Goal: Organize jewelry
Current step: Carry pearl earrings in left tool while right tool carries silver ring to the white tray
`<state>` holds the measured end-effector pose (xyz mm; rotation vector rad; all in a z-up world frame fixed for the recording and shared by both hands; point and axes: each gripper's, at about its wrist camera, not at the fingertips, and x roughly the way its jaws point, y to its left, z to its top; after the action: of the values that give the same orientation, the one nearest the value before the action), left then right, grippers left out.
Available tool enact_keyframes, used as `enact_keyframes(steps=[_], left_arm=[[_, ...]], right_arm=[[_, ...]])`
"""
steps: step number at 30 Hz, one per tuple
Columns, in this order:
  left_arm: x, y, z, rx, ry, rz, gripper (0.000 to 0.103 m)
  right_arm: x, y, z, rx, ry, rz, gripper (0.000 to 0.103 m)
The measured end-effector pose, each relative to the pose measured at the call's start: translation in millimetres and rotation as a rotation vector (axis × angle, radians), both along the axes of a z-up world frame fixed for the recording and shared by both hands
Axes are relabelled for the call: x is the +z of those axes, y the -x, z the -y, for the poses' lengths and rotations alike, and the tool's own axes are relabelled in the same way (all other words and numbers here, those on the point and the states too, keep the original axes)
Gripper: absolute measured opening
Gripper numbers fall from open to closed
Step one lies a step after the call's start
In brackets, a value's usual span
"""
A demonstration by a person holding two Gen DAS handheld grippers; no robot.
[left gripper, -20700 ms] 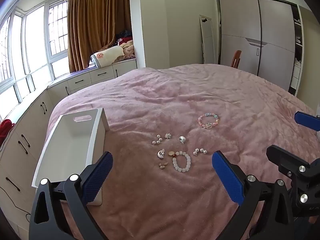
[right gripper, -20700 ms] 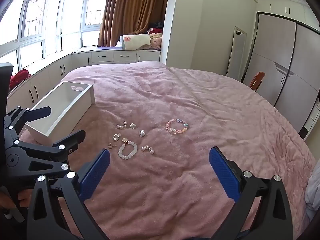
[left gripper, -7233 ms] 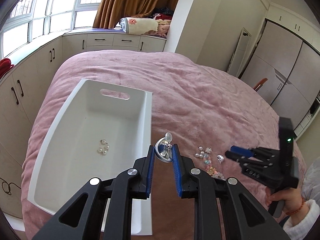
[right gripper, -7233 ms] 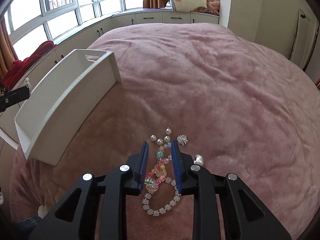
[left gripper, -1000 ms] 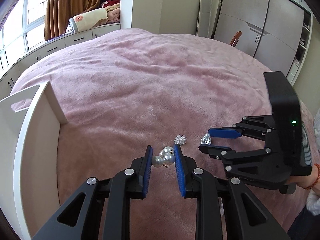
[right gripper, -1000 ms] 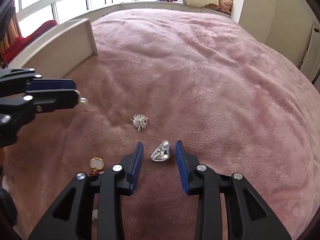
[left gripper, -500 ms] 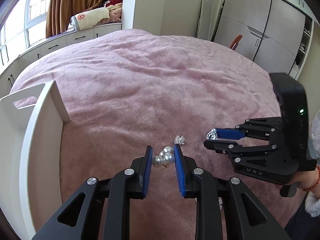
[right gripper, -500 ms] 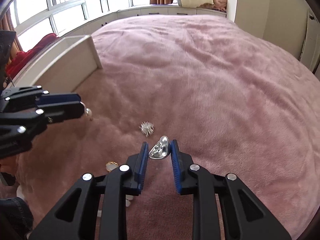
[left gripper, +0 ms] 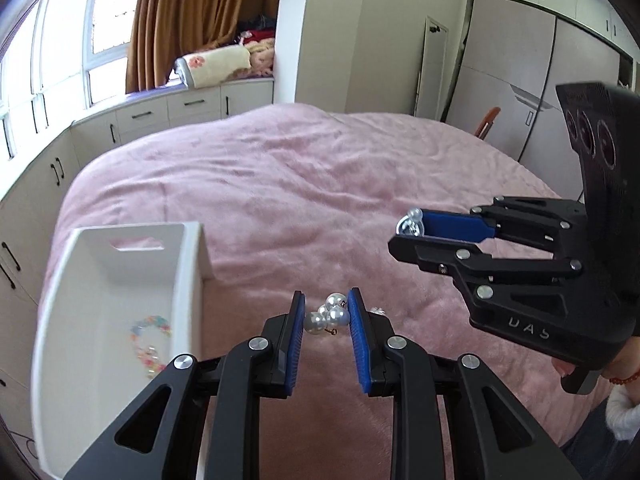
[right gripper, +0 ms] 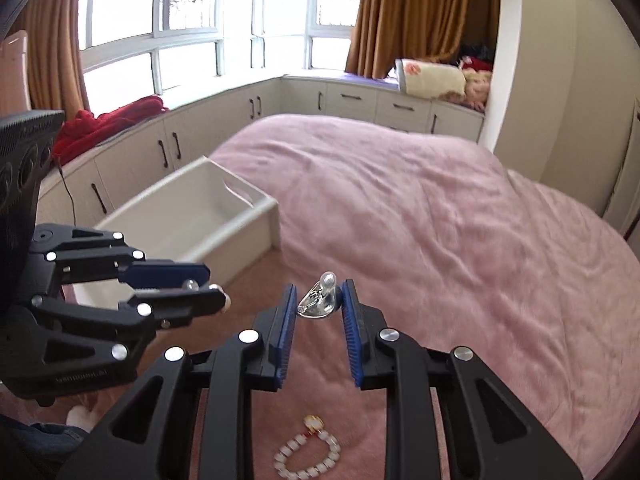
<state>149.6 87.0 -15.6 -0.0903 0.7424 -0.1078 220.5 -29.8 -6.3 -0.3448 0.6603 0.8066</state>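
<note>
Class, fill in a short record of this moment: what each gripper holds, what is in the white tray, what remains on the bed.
left gripper: shut on pearl cluster
right gripper: shut on silver earring, just closed
white tray: on pink blanket, holds colourful bead bracelet
still on the blanket: white bead bracelet with gold charm

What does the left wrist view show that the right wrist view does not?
Left wrist only: a colourful bracelet inside the white box, and the wardrobe. Right wrist only: a white bead bracelet lying on the bed, and a red cloth. Both: the left gripper shut on pearls, the right gripper shut on a silver earring.
</note>
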Motion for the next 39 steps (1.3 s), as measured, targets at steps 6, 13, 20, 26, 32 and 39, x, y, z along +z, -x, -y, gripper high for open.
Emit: enact_keyframes(steps=[6,13,20,26,32,39], left_arm=[[31,28,-54,0.084,0.023,0.063,0.027],[26,50,-122,0.218,0.009,0.039,0.027],[-4,69,-167,0.273,-0.008,-0.035,0.027],[-27,75,-182,0.278,-0.003,-0.08,0.027],[-46,74,-186,0.287,0.011,-0.117,0.027],[-61,72,-184,0.281,0.011,-0.152,0.027]], right_arm=[[30,13,-43,0.08,-0.065,-0.007,0.023],[37,28,-96,0.156,-0.083,-0.027,0.023],[18,33,-145,0.199,-0.072,-0.08,0.023],[-16,26,-189,0.196,-0.052,-0.16,0.023],[-50,18,-221,0.176,0.015,-0.187,0.024],[-72,7,-247,0.142,0.078,-0.207,0.024]])
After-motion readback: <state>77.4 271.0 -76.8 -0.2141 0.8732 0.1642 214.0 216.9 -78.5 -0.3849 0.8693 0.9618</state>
